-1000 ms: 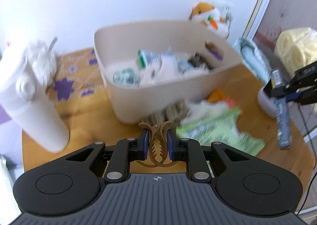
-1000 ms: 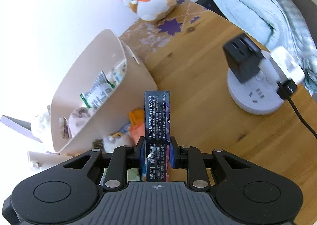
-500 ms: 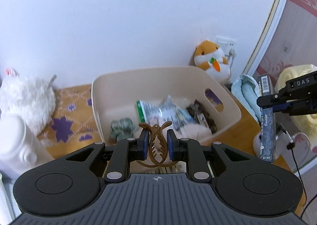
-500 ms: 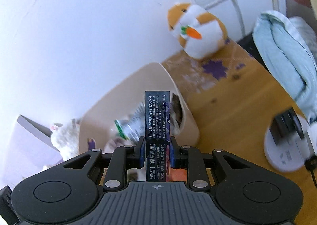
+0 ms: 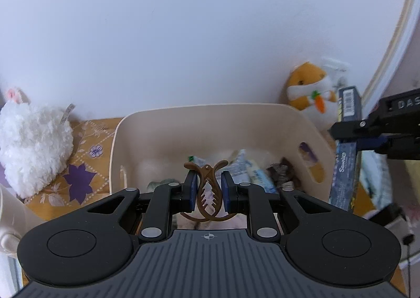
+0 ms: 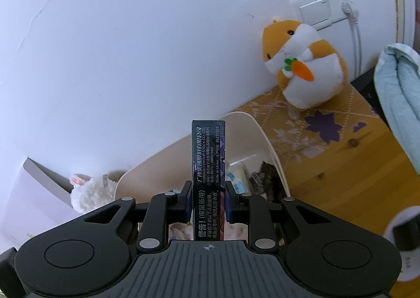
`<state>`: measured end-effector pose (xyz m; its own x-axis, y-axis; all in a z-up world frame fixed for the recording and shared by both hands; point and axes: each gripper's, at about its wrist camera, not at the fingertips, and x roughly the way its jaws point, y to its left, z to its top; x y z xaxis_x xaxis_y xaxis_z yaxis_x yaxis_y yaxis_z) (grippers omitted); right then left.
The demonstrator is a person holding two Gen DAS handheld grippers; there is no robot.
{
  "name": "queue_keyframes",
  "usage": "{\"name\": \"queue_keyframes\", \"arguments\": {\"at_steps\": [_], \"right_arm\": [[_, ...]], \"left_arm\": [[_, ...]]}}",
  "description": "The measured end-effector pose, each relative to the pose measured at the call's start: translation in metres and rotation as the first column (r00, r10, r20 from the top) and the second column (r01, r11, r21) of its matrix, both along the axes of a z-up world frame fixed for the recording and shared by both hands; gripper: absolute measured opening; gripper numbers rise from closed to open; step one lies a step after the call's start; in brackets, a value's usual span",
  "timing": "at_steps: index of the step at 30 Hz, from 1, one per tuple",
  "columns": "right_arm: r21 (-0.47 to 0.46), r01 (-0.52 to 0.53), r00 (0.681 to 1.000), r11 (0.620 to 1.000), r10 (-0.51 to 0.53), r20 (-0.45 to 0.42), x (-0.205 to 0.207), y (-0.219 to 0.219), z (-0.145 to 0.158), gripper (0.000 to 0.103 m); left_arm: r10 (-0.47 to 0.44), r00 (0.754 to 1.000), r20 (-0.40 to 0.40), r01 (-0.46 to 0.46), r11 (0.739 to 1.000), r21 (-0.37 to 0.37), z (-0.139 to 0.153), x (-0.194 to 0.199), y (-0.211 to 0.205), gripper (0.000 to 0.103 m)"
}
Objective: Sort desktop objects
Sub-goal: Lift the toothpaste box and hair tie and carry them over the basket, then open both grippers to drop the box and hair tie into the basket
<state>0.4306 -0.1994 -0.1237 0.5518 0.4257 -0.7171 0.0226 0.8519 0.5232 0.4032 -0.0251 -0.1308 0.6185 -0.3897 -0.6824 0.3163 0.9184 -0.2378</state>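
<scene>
My left gripper (image 5: 208, 190) is shut on a brown hair claw clip (image 5: 207, 193) and holds it above the near side of a beige storage bin (image 5: 210, 124). The bin holds several packets and small items. My right gripper (image 6: 208, 202) is shut on a dark blue narrow box (image 6: 208, 166) with white print, held upright over the bin's right end (image 6: 265, 140). In the left wrist view the right gripper (image 5: 367, 138) and its box (image 5: 346, 156) hang at the bin's right edge.
A white plush rabbit (image 5: 31, 138) sits left of the bin on a yellow patterned mat (image 5: 86, 156). An orange hamster plush (image 6: 304, 64) leans on the wall behind. A light blue cloth (image 6: 399, 96) and a round power strip (image 6: 404, 229) lie right.
Both grippers have risen and tilted up toward the wall, moving in over the bin. Each keeps its hold on its object.
</scene>
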Motion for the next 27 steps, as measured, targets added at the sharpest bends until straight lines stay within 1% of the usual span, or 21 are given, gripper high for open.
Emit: {"name": "queue_keyframes", "arguments": {"at_steps": [2,5,8,10,14,17,18,20,21,22,23,25,27], "right_arm": [[-0.009,-0.011,1.000,1.000,0.011,0.004,0.009,0.006,-0.005,0.021],[-0.061,-0.030,1.000,0.998,0.030,0.005,0.022,0.019,-0.014,0.021],[-0.107,-0.048,0.999,0.993,0.050,0.018,0.033,0.028,-0.019,0.021],[-0.153,-0.066,0.997,0.986,0.072,0.033,0.037,0.034,-0.022,0.021],[-0.288,-0.109,0.992,0.951,0.125,0.036,0.041,0.046,-0.030,0.021],[-0.345,-0.142,0.987,0.928,0.158,0.019,0.043,0.051,-0.037,0.021],[-0.359,-0.151,0.986,0.921,0.168,0.016,0.043,0.052,-0.039,0.022],[-0.385,-0.174,0.982,0.907,0.188,0.000,0.044,0.054,-0.043,0.021],[-0.389,-0.179,0.981,0.903,0.191,-0.008,0.045,0.055,-0.045,0.027],[-0.387,-0.183,0.981,0.904,0.192,-0.016,0.045,0.054,-0.047,0.036],[-0.378,-0.186,0.981,0.907,0.192,-0.022,0.046,0.053,-0.048,0.039],[-0.346,-0.181,0.982,0.921,0.188,-0.012,0.043,0.049,-0.049,0.065],[-0.315,-0.165,0.983,0.934,0.180,0.018,0.036,0.044,-0.049,0.071]], "left_arm": [[0.050,0.998,-0.041,-0.050,0.999,0.010,-0.007,0.008,-0.002,0.019],[0.104,0.991,-0.082,-0.104,0.995,0.011,-0.015,0.016,-0.005,0.019],[0.108,0.990,-0.090,-0.104,0.993,0.047,-0.020,0.020,-0.011,0.019],[0.099,0.990,-0.096,-0.093,0.993,0.067,-0.024,0.022,-0.014,0.018],[0.090,0.991,-0.103,-0.081,0.993,0.091,-0.030,0.022,-0.019,0.018],[0.091,0.991,-0.103,-0.079,0.990,0.114,-0.032,0.022,-0.024,0.018],[0.102,0.990,-0.100,-0.089,0.988,0.126,-0.032,0.021,-0.025,0.022],[0.115,0.989,-0.092,-0.102,0.985,0.139,-0.032,0.020,-0.026,0.044],[0.127,0.989,-0.081,-0.114,0.982,0.149,-0.030,0.018,-0.026,0.063],[0.149,0.987,-0.061,-0.137,0.977,0.163,-0.028,0.014,-0.026,0.076],[0.162,0.986,-0.047,-0.152,0.974,0.169,-0.025,0.012,-0.026,0.079],[0.170,0.985,-0.036,-0.161,0.972,0.169,-0.022,0.007,-0.024,0.081],[0.154,0.987,-0.046,-0.145,0.976,0.163,-0.021,0.004,-0.022,0.081]]}}
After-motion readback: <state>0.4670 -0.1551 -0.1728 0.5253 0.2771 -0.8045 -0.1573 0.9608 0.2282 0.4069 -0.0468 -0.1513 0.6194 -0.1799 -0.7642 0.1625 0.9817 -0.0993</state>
